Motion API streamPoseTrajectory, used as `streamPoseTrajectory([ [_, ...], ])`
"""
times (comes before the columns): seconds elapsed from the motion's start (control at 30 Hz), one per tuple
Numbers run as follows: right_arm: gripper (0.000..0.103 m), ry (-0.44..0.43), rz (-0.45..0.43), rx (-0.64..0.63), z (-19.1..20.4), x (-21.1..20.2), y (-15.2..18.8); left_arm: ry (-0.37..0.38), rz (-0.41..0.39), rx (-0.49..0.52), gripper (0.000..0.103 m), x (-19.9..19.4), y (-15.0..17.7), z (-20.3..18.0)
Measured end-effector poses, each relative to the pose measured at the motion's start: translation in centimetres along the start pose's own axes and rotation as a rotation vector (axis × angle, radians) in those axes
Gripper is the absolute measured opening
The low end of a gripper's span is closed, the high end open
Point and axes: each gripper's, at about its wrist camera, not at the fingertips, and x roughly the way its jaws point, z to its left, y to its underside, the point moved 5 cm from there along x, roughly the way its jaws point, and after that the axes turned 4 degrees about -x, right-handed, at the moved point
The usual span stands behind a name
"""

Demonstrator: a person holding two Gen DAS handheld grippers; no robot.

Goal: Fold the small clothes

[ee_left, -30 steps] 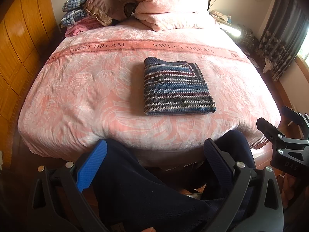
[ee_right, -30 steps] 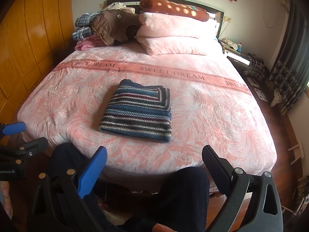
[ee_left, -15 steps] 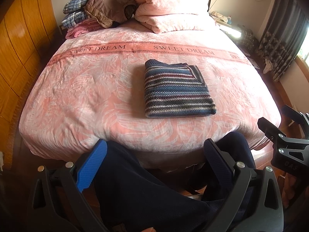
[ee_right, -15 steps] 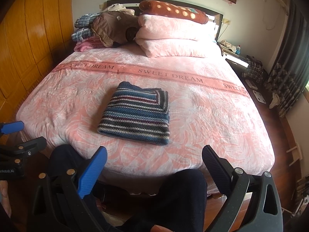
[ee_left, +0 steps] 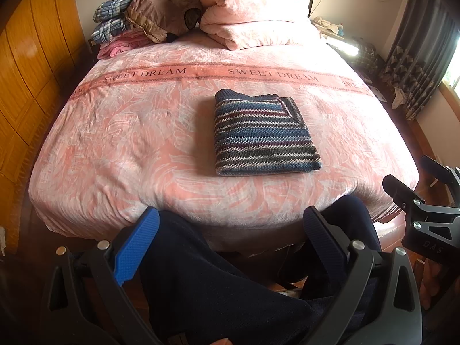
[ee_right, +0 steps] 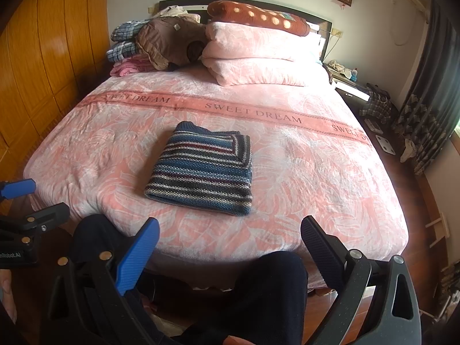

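Observation:
A striped knit sweater (ee_left: 263,135) (ee_right: 204,172), blue, maroon and grey, lies folded into a neat rectangle on the pink bed cover (ee_left: 129,143) (ee_right: 302,172). My left gripper (ee_left: 230,224) hangs open off the foot of the bed, above a person's dark trouser leg, well short of the sweater. My right gripper (ee_right: 230,230) is open too, held at the same distance. Neither holds anything. Each gripper shows at the side edge of the other's view.
Pink pillows (ee_left: 253,26) and a brown dotted cushion (ee_right: 256,15) stack at the headboard. A pile of plaid, brown and pink clothes (ee_left: 138,26) sits at the back left. Wooden wardrobe doors (ee_right: 37,66) flank the left, a nightstand (ee_right: 348,86) and curtains (ee_right: 425,109) the right.
Both grippers have drifted slightly back and up from the bed; the sweater lies unmoved.

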Motion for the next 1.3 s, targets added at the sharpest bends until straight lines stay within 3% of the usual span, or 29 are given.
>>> streamPoseTrajectory([
  [1.3, 0.099, -0.033, 0.007, -0.008, 0.8, 1.2, 0.3, -0.020, 0.003, -0.020, 0.100, 0.3, 0.7, 0.4],
])
